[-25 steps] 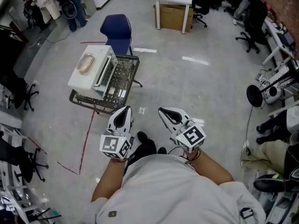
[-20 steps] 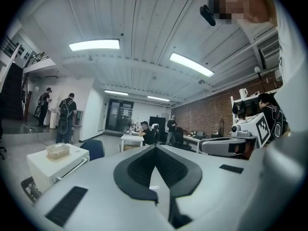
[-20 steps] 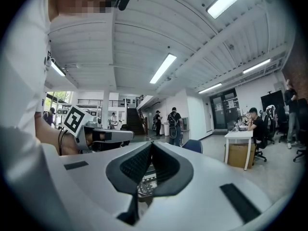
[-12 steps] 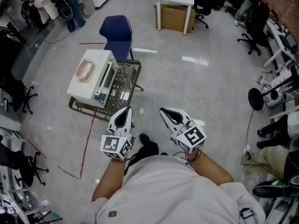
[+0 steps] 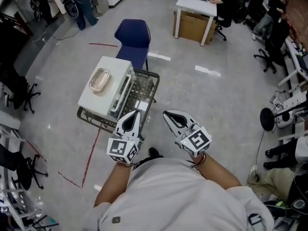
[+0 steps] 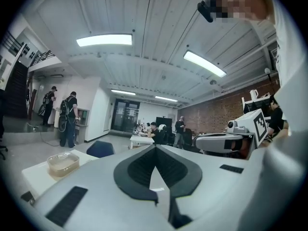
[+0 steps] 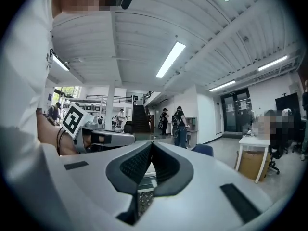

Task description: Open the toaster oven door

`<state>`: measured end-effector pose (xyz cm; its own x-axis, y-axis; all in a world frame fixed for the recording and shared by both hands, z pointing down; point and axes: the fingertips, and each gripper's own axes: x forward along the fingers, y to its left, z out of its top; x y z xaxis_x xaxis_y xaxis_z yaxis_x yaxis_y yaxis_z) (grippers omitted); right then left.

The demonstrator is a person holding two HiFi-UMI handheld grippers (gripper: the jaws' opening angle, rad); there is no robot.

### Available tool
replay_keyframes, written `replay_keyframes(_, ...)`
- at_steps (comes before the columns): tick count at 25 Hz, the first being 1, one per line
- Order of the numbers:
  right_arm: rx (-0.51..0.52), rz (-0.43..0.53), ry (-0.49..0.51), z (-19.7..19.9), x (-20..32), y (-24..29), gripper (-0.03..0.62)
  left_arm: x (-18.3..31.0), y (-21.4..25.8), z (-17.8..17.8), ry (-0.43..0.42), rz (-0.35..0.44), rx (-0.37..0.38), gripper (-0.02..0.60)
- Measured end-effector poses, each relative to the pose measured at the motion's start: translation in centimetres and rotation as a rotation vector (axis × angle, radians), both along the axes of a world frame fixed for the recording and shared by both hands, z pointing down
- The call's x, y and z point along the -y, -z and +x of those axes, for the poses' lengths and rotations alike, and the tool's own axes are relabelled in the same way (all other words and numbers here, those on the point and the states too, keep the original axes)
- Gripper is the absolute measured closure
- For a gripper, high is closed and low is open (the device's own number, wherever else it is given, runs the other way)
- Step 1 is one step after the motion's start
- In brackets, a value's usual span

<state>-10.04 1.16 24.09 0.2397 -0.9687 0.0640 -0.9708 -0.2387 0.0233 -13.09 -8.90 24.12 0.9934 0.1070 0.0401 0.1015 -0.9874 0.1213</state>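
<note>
The left gripper (image 5: 133,117) and right gripper (image 5: 169,114) are squeezed shut, empty. The toaster oven (image 5: 115,69) sits just ahead of the left one, its long side pointing away and its door (image 5: 123,91) facing right. Open floor (image 5: 202,97) lies ahead of the right one.

left gripper (image 5: 133,117): jaws together, empty, level | right gripper (image 5: 169,115): jaws together, empty, level

Right gripper (image 7: 151,144), fingers (image 7: 131,166) together, empty

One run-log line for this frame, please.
toaster oven: on wire cart, door closed | left gripper: shut, empty | right gripper: shut, empty | contact: none
</note>
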Motion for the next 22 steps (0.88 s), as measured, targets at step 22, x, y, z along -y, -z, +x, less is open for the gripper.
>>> replay_keyframes(22, 0.041, -0.064, 0.274, 2.0, 20.7, -2.3, 0.576, 18.4, -2.1, 0.5, 0.219, -0.028, 0.024, 0.565)
